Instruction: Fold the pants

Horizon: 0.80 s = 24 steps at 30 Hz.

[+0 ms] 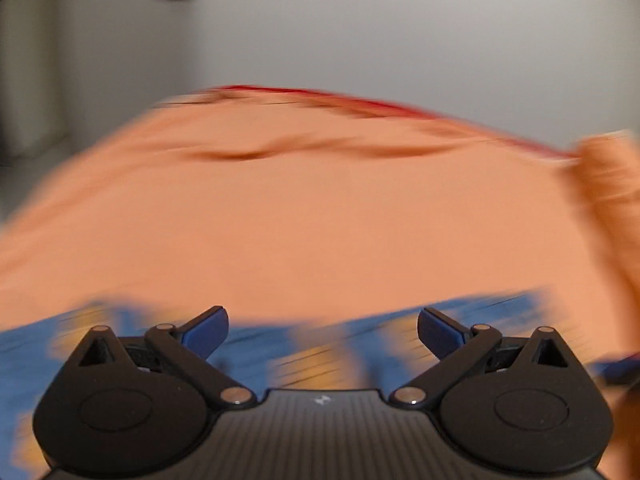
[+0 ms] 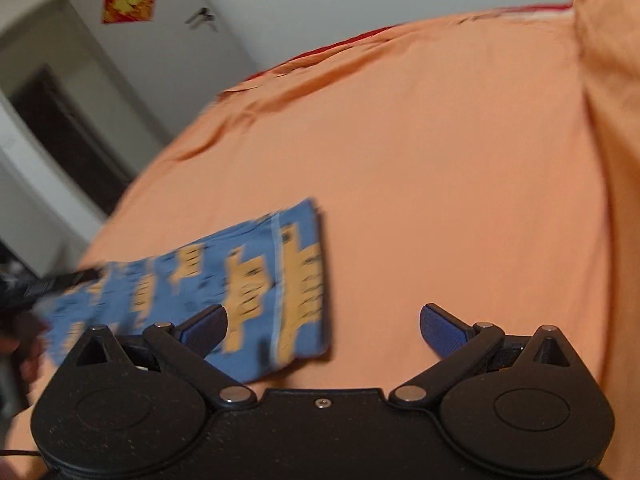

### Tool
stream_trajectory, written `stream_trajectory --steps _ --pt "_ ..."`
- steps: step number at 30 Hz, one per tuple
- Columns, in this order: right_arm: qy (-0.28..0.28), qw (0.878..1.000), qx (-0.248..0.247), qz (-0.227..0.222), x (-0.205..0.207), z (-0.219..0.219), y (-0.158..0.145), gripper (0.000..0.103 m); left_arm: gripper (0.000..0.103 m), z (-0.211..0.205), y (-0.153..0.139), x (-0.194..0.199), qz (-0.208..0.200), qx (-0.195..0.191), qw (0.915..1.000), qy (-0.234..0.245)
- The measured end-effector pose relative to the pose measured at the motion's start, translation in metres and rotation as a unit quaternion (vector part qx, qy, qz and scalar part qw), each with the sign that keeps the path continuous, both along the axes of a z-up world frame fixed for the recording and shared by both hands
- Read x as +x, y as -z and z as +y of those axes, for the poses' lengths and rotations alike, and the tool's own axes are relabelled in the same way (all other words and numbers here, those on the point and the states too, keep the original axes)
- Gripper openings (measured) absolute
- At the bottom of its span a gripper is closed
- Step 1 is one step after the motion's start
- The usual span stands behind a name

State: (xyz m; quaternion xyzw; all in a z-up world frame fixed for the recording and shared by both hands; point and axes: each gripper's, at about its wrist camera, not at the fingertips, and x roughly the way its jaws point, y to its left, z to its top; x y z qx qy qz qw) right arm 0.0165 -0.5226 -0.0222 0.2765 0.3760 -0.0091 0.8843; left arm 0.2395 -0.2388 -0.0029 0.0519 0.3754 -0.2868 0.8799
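while both the left tongs and right tongs stand apart and empty, the blue patterned pants lie on the orange bed sheet; next fold needs a fresh grip on an edge.

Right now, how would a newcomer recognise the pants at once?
A large orange sheet covers the bed. Near its front edge lie the pants, a flat strip. They alone are blue with yellow-orange patterns; everything around them is plain orange.
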Motion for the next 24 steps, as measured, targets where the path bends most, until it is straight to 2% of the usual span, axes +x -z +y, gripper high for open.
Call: stream_trajectory --steps 2,6,7,10,11,12,13,14,15,20,21,22,24 --pt "-0.017 1.000 0.017 -0.012 -0.007 -0.001 0.005 0.102 0.103 -0.045 0.002 0.010 0.021 -0.008 0.9974 0.069" --pt "-0.041 0.997 0.067 -0.027 -0.007 -0.005 0.007 0.101 0.103 -0.118 0.027 0.019 0.037 0.084 0.9841 0.152" --pt "-0.042 0.996 0.072 -0.029 -0.006 -0.004 0.006 0.099 0.103 -0.130 0.038 0.016 0.030 0.113 0.9787 0.169" --pt "-0.031 0.995 0.092 -0.032 -0.013 -0.009 0.009 0.090 0.103 -0.156 0.065 0.003 -0.033 0.221 0.9562 0.189" --pt "-0.024 0.995 0.094 -0.029 -0.013 -0.011 0.009 0.082 0.103 -0.158 0.071 -0.001 -0.045 0.230 0.9542 0.186" --pt "-0.017 0.995 0.093 -0.027 -0.014 -0.012 0.010 0.070 0.103 -0.157 0.072 0.001 -0.041 0.220 0.9586 0.176" --pt "-0.011 0.996 0.091 -0.024 -0.013 -0.014 0.011 0.063 0.103 -0.161 0.073 0.004 -0.028 0.212 0.9640 0.158" --pt "-0.005 0.996 0.092 -0.018 -0.011 -0.015 0.014 0.050 0.103 -0.162 0.072 0.007 -0.014 0.207 0.9679 0.141" --pt "0.001 0.996 0.093 -0.012 -0.009 -0.014 0.016 0.042 0.103 -0.162 0.070 0.009 -0.002 0.205 0.9701 0.129" --pt "0.012 0.996 0.085 0.001 -0.006 -0.010 0.018 0.025 0.102 -0.160 0.050 0.007 0.012 0.202 0.9751 0.090" --pt "0.013 0.997 0.077 0.002 -0.008 -0.007 0.016 0.022 0.100 -0.158 0.044 0.007 0.025 0.200 0.9764 0.078" --pt "0.012 0.998 0.065 0.001 -0.009 -0.003 0.014 0.020 0.089 -0.155 0.038 0.008 0.050 0.187 0.9787 0.067" --pt "0.003 1.000 0.019 -0.001 -0.007 0.011 0.004 0.016 0.079 -0.143 0.027 0.015 0.125 0.124 0.9824 0.063"
